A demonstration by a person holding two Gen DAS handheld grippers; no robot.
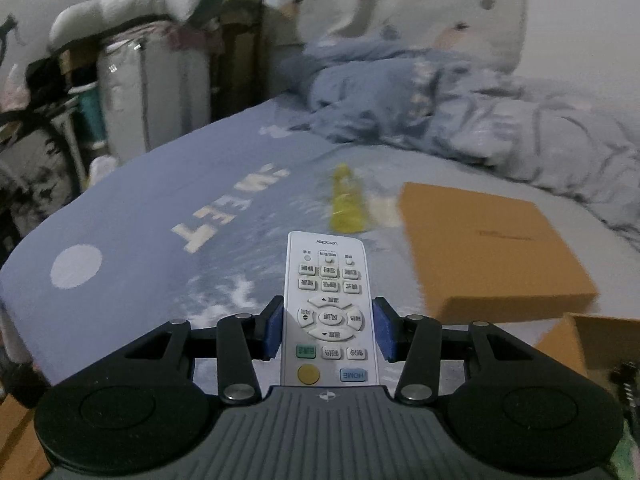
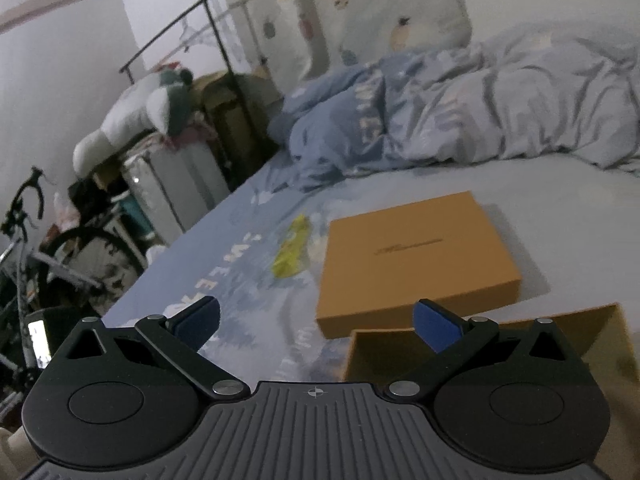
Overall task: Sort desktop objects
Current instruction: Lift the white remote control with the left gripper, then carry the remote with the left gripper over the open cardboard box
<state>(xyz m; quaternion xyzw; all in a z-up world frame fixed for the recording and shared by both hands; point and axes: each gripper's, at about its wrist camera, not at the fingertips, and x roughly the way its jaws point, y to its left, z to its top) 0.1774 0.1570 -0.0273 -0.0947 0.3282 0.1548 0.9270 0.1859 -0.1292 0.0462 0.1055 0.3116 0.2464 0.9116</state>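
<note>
My left gripper point(image 1: 328, 326) is shut on a white remote control point(image 1: 328, 280), its blue pads pressing the remote's two long sides, held above the blue bedsheet. A yellow packet point(image 1: 346, 204) lies on the sheet beyond the remote; it also shows in the right wrist view point(image 2: 292, 248). An orange box lid point(image 1: 492, 248) lies to the right of it, seen too in the right wrist view point(image 2: 416, 260). My right gripper point(image 2: 316, 322) is open and empty, above the near corner of an open orange box point(image 2: 592, 332).
A crumpled blue duvet point(image 1: 440, 100) fills the back of the bed point(image 1: 132, 264). Stuffed toy, storage bags and a clothes rack point(image 2: 192, 92) stand left of the bed, with a bicycle point(image 2: 36, 248) nearer. The open box's corner shows in the left wrist view point(image 1: 600, 340).
</note>
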